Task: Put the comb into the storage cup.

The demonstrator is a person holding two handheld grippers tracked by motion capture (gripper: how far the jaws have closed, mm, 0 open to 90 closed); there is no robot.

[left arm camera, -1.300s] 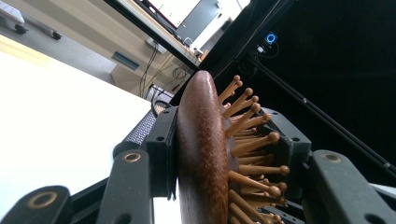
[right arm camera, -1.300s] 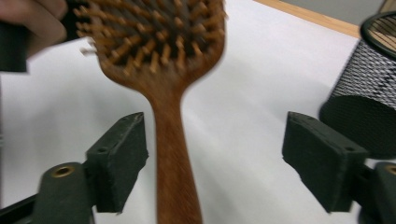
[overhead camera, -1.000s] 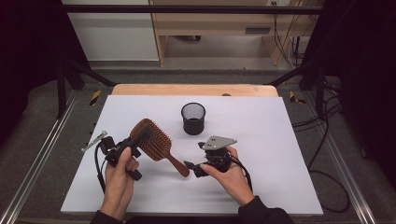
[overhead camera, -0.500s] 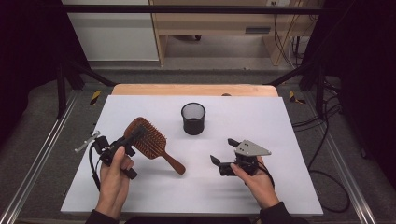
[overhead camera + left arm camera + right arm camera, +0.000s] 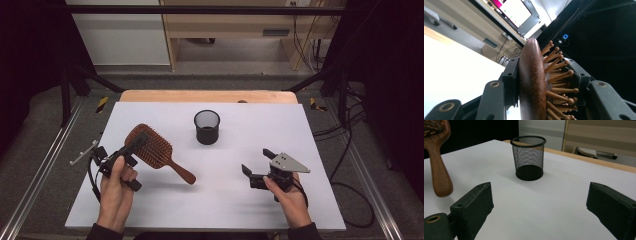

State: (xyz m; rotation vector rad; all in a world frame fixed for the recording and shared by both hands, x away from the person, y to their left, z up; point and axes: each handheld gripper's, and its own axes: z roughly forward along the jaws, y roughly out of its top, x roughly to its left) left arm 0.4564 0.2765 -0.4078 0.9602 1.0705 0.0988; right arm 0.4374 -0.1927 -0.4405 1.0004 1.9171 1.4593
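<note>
Wooden paddle hairbrush (image 5: 152,151) at left centre of the high view, head clamped in the left gripper (image 5: 131,148), handle slanting down-right above the white table (image 5: 310,130), right gripper (image 5: 256,168) lower right, jaws just opening wide, nothing between, black mesh cup (image 5: 207,127) at centre

The hairbrush (image 5: 150,150) is reddish-brown wood with lighter tan bristles (image 5: 556,75). At its two o'clock, the cup (image 5: 207,127) is black wire mesh in a fine grid. The table (image 5: 320,200) is plain white, edged in pale wood at twelve o'clock. Both grippers have matte black jaws.
</note>
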